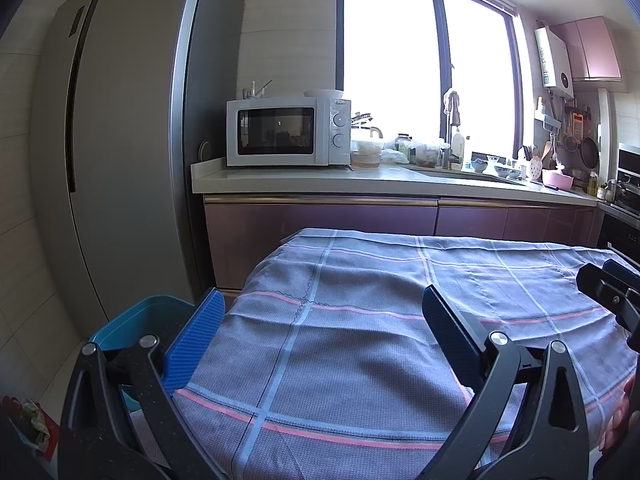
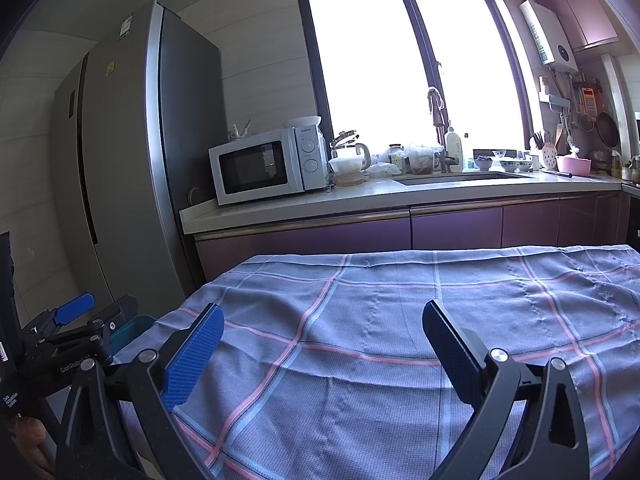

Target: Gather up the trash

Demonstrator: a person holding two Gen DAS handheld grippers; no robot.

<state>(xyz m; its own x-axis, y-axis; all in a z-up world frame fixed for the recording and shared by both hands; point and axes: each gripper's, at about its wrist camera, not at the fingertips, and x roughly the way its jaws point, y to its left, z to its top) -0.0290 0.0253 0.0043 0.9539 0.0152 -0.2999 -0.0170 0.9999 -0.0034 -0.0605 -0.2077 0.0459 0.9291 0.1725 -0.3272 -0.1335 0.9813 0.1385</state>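
i am holding both grippers over the table [image 2: 400, 360], which has a checked cloth [image 1: 360, 340] spread on it. my left gripper [image 1: 320, 312] has its two blue fingers spread wide apart with nothing between them, and my right gripper [image 2: 324, 324] is the same, wide apart and holding nothing. i can see no trash lying on the cloth in either view. the teal bin [image 1: 132, 320] sits on the floor just beside the left end of the table, down by the big fridge [image 1: 120, 160], so i think that is where trash goes. low in the left corner of the left view there is a red bag [image 1: 28, 424] with something crumpled and green in it, which may be trash, but it is at the blurry edge and i cannot be sure. if it is a wrapper or paper, i guess it will be very light and soft, and it will squash flat and maybe slip when i squeeze it. i would grab a bunched, thick part in the middle, not a thin loose edge, and close gently. behind the table are the counter [image 2: 360, 200] and a microwave [image 2: 264, 164].
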